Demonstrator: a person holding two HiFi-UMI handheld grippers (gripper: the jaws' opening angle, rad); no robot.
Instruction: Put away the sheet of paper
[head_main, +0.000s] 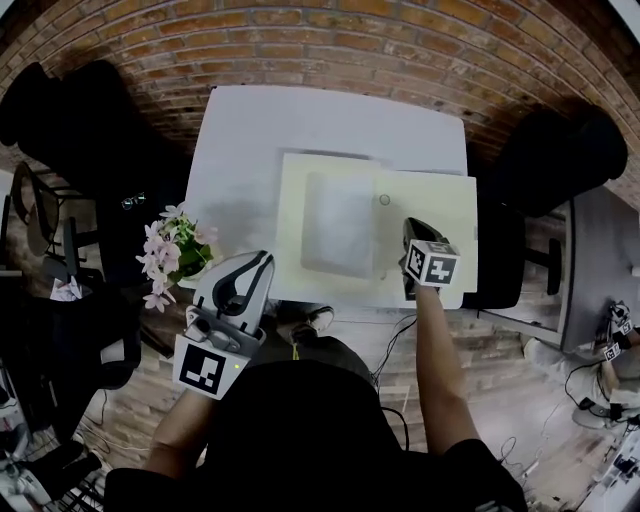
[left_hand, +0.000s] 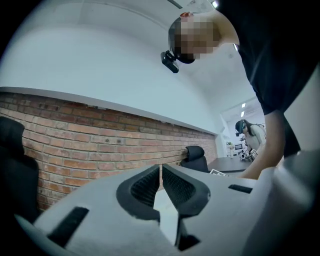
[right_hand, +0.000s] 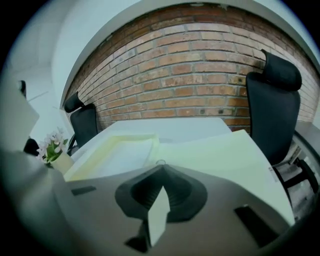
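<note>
Surface: white rectangular table (head_main: 250, 130), its far edge near a red brick wall (head_main: 300, 40).
Task item: white sheet of paper (head_main: 340, 225), flat in the left half of the open pale yellow folder (head_main: 445, 200).
Left gripper (head_main: 258, 260): jaws pressed together, empty, at the near left table edge.
Right gripper (head_main: 410, 228): jaws pressed together, empty, over the folder's right flap.
Room: black office chair (head_main: 560, 150) right; wooden plank floor (head_main: 500, 380).

Left hand-held gripper (left_hand: 160, 171), right hand-held gripper (right_hand: 160, 170), both closed

Sheet of paper (head_main: 338, 225) in folder (head_main: 440, 215), flowers (head_main: 170, 255) at its left, on table (head_main: 300, 115)
</note>
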